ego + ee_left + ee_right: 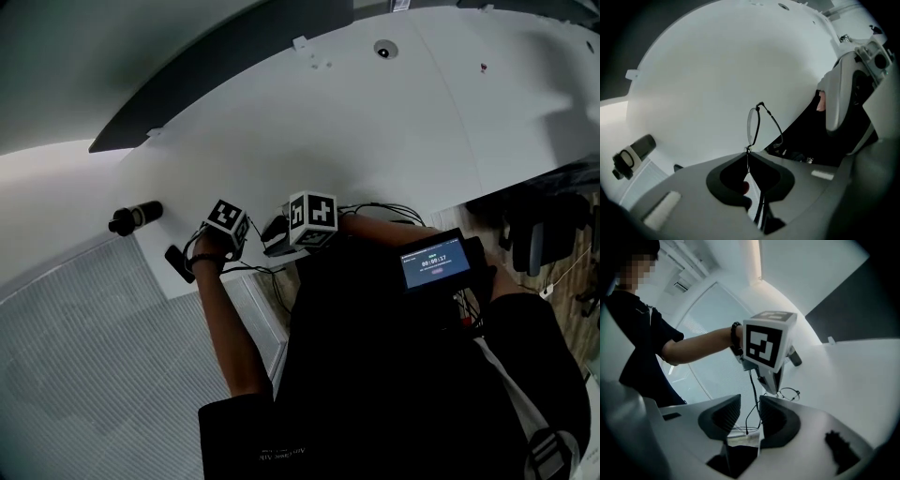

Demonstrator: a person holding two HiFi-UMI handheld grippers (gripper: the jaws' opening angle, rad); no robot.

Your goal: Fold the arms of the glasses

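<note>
1. Head view shows a small lit screen [436, 265] at our right side. Its digits are too small for us to read, and the pale print low on the dark shirt [286, 455] is just as illegible. Both marker cubes [312, 220] carry only black-and-white square patterns, no words.
2. Our left forearm reaches forward from the body with a dark band at the wrist. The left hand [210, 246] tilts steeply down over the near edge of the white worktop [375, 122]. Our right forearm comes in from the right, roughly level, pointing toward the left hand.
3. Left tongs [748, 151] are pressed together on the glasses [753, 125], pinching the thin frame just below 1 lens.
4. Left gripper view shows the glasses standing up past the tips. 1 arm of the glasses curves away to the right, not laid against the frame.
5. Right tongs [749, 405] stand wide apart with nothing gripped; only a cable shows behind the gap.
6. Right gripper view shows the glasses [790, 393] at the tip of the left tongs, beyond our right tongs and clear of them. We cannot tell whether they touch the worktop.
7. 1 dark cylinder [136, 217] lies on the worktop, off to the left of both tongs.
</note>
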